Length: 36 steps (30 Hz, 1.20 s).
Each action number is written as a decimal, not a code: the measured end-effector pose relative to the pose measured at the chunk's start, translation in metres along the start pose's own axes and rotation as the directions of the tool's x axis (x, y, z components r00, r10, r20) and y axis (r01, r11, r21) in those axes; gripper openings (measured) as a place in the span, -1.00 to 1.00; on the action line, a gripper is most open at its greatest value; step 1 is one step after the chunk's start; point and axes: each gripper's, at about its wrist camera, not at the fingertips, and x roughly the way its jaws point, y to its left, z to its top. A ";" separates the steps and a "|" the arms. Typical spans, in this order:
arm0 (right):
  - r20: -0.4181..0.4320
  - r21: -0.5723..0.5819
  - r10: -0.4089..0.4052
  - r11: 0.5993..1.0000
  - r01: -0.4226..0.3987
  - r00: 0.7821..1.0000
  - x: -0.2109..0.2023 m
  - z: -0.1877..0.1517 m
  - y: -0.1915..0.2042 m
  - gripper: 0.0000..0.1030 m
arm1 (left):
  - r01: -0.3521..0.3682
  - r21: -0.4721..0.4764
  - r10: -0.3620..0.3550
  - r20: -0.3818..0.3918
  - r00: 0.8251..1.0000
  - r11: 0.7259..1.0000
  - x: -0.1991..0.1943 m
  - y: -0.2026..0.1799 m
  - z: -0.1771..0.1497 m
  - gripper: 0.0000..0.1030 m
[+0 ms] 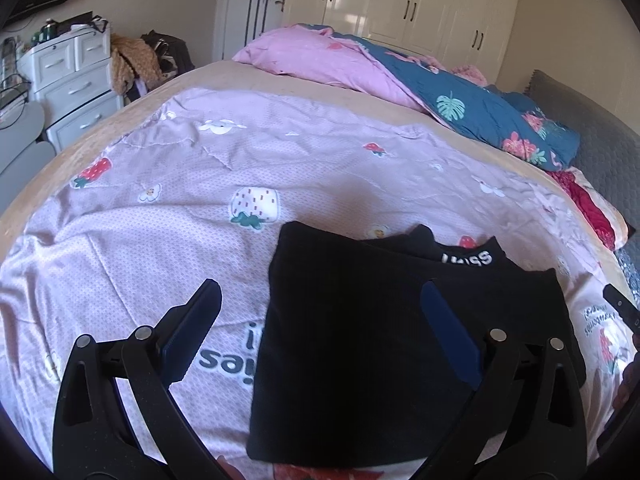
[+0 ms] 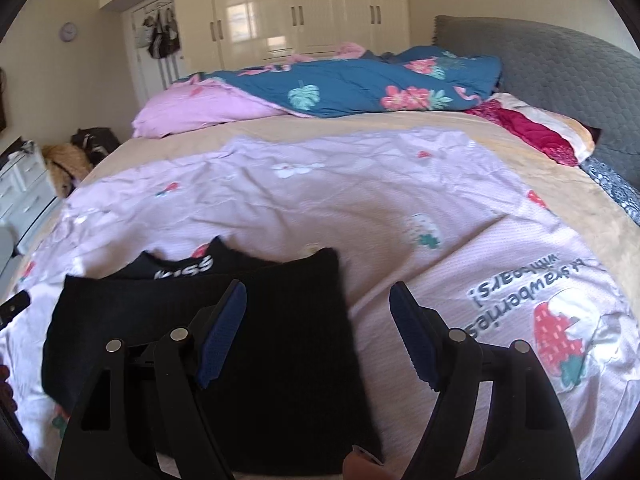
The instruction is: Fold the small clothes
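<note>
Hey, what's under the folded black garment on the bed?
The folded black garment lies on a lilac strawberry-print sheet, which shows all around it. Whatever print or item sits directly beneath is covered and cannot be seen.

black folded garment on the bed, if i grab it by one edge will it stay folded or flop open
The black garment looks like soft cloth lying flat in loose layers, so it would likely droop and unfold if lifted by one edge. Pushed, it would probably bunch against the wrinkled pink sheet rather than slide.

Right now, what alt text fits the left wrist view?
A folded black garment lies flat on a pink strawberry-print sheet spread over a bed, below the open, empty left gripper. A rumpled blue floral duvet and white wardrobes sit behind.
</note>
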 end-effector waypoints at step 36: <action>-0.293 -0.146 0.013 0.988 -0.058 0.956 0.031 -0.103 0.043 0.67 | 0.052 0.144 -0.012 -0.269 0.963 0.988 0.028 -0.050 -0.097 0.82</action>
